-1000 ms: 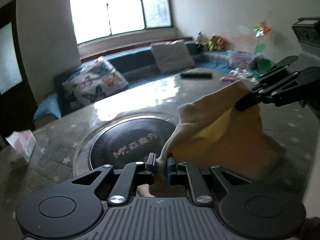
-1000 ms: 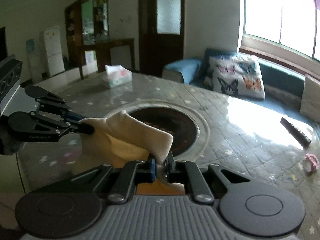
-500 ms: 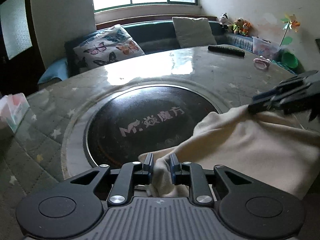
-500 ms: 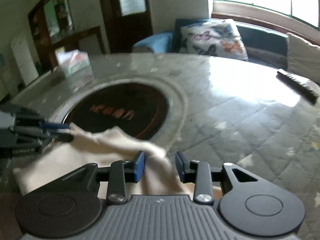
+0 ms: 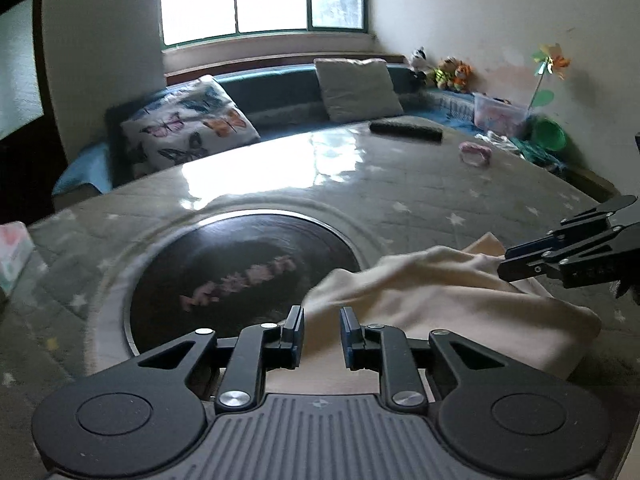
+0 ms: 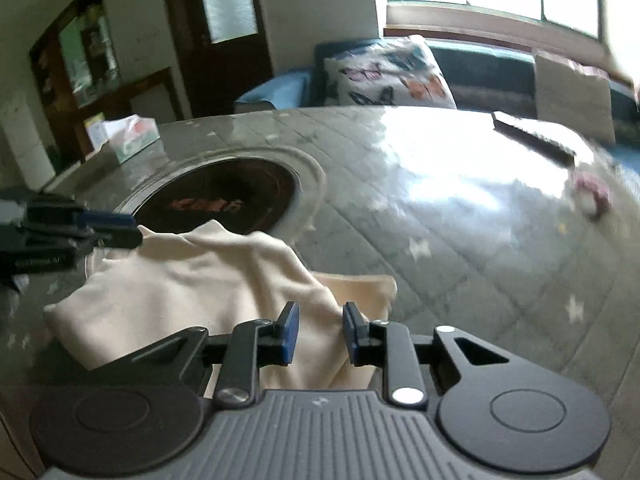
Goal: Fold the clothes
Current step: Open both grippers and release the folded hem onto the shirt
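A cream garment (image 5: 448, 304) lies folded on the round table, near its front edge; it also shows in the right wrist view (image 6: 208, 280). My left gripper (image 5: 320, 336) is open, its jaws apart over the garment's near left edge, gripping nothing. My right gripper (image 6: 318, 334) is open too, jaws apart over the garment's near right part. In the left wrist view the right gripper (image 5: 508, 262) hovers at the garment's far right edge. In the right wrist view the left gripper (image 6: 134, 228) sits at its far left corner.
The table (image 5: 420, 200) has a grey quilted cover and a dark round inset (image 5: 240, 276) in the middle. A black remote (image 5: 406, 131) and a pink item (image 5: 474, 154) lie at the far side. A tissue box (image 6: 128, 138) stands at the left. A sofa with cushions (image 5: 188, 128) runs behind.
Both grippers lowered the garment from the air onto the table, then opened and let it go. The garment now lies slack on the table.
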Demonstrator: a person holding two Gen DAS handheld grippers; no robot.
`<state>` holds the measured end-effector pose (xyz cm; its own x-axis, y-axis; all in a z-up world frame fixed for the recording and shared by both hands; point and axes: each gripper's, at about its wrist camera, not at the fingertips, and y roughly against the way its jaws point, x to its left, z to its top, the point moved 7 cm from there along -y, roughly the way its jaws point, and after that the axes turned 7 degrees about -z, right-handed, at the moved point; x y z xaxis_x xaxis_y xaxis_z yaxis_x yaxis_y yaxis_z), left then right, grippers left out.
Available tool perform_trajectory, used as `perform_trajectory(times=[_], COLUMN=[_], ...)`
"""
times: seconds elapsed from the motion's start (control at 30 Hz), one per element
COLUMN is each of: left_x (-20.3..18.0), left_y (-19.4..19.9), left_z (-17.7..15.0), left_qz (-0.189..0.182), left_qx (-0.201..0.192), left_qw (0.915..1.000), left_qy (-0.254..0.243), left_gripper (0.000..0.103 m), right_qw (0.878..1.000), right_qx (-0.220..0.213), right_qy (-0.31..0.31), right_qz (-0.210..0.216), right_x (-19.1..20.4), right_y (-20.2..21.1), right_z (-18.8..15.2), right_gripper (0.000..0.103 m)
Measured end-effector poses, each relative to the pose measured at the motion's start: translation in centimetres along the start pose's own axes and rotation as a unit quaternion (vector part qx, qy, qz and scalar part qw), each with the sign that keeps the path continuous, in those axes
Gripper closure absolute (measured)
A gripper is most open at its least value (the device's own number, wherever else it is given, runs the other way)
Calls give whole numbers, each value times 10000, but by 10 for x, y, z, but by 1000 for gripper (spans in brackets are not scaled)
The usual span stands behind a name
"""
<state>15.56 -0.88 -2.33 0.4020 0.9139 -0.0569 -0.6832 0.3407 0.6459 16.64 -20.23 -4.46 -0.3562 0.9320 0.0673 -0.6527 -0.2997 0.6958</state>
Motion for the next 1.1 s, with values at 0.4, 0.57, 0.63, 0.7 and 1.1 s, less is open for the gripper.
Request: perform_trajectory(times=[0.4,0.57,0.63,0.7,1.1], left_x=[-5,-4,-2,0,-5], left_y=[-23,-23,-23,-23,-21], left_z=[-10,-12,-13,-14,6], left_qz=[-26,20,26,35,-158], left_qx=[190,128,103,89,3], left_qw=[9998,9999,9999,9999,9992], left_qy=[107,39,82,128,379], left_gripper=[73,68,65,63,64], right_qw=[9995,9967,9970,9981,9993], right_qx=[-139,-461,-392,-237,-363], right_qy=[17,374,270,79,-126], right_qz=[-279,-550,-605,-570,-17], right_x=[-7,-2,-8,-16,1], right_y=[-5,4,-4,-16,-8], right_z=[-10,2,2,-3,22], right_gripper=[96,98,98,96,92])
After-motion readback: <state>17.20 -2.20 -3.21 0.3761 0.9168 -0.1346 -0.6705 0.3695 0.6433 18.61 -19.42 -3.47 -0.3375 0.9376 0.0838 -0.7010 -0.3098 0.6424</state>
